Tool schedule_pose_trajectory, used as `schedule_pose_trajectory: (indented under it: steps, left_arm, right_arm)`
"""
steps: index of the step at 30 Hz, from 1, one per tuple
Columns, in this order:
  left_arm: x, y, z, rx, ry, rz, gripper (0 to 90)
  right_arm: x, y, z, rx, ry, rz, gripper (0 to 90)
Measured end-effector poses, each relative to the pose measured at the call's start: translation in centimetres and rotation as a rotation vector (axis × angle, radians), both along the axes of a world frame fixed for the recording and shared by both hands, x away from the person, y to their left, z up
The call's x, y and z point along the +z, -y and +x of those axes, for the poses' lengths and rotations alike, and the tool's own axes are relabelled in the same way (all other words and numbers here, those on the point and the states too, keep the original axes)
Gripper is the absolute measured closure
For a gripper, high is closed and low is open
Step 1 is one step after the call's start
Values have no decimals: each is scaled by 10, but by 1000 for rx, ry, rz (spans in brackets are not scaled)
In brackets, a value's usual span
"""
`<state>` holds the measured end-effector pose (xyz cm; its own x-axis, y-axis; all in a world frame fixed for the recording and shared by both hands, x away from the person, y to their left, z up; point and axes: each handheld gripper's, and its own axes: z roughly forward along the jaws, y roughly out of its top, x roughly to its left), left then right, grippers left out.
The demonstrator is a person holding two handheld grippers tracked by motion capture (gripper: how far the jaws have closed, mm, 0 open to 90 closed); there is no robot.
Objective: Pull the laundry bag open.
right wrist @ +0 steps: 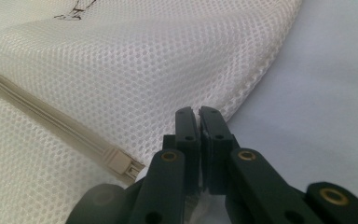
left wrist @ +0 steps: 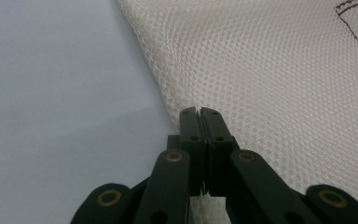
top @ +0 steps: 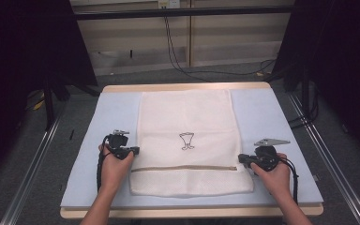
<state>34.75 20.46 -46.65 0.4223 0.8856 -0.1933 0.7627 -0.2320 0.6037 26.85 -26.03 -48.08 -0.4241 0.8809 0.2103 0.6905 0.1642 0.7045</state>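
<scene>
Nearest the high camera: two forearms coming in from the bottom edge, each hand holding a pair of tongs at a side edge of a white mesh laundry bag. The bag lies flat on the pale blue mat covering the table, long axis running away from the person, its zipper running crosswise near the close end and a small dark printed figure at mid-bag. Left gripper sits at the bag's left edge, just beyond the zipper line; in the left gripper view its jaws stand together with the mesh edge pinched between them. Right gripper sits at the right edge, about level with the zipper end; in the right gripper view its jaws are likewise together on the mesh hem, with the zipper's end stop just beside them. Both grips are thus clamped on opposite side edges, roughly mirrored, and the bag lies between the two hands. Judgement: the grips sit toward the near end, so most of the bag's length lies beyond the tongs; a lift or fold would likely pivot across that short axis.
</scene>
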Motion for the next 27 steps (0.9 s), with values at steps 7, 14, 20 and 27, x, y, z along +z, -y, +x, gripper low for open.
schedule_pose_trajectory:
  steps: [7, 14, 20, 27]
  left_arm:
    - [4, -16, -1, 37, -15, -7, 897]
    - [6, -19, -2, 44, -2, -24, 892]
    - [3, -16, 0, 86, 51, -73, 654]
    - [-5, -11, 4, 53, -4, -27, 761]
  right_arm:
    - [2, -9, -6, 39, -1, 10, 872]
    - [4, -13, -8, 33, 29, 0, 817]
    - [9, -11, -1, -34, 120, 25, 696]
    - [-5, -18, 11, -42, 38, -36, 791]
